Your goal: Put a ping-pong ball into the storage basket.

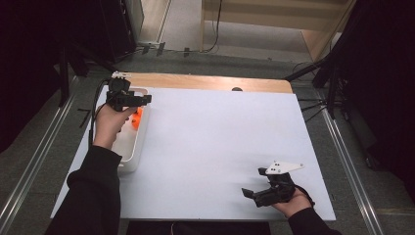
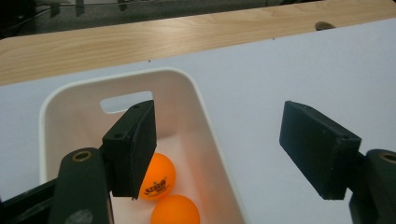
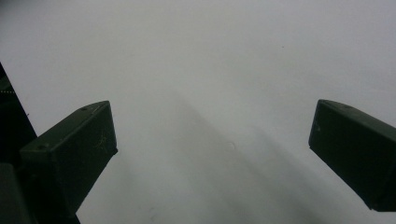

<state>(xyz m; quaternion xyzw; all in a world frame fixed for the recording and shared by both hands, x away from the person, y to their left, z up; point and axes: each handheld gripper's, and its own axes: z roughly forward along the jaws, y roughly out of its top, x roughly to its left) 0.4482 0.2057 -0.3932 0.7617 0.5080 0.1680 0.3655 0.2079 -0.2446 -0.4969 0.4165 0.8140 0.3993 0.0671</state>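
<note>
A white plastic bin (image 1: 131,155) sits at the table's left edge with two orange ping-pong balls (image 1: 137,118) in it. In the left gripper view the balls lie side by side on the bin floor, one printed (image 2: 159,175) and one plain (image 2: 175,211), inside the bin's rim (image 2: 196,89). My left gripper (image 1: 145,101) hovers over the bin's far end; its jaws (image 2: 219,126) stand open with nothing between them. My right gripper (image 1: 254,182) rests low near the table's front right corner, open (image 3: 215,126) over bare white surface.
The white tabletop (image 1: 220,137) stretches between the two hands. A wooden strip (image 1: 205,82) with a small dark hole (image 1: 237,89) runs along the far edge. Dark stands and cables flank the table on the floor.
</note>
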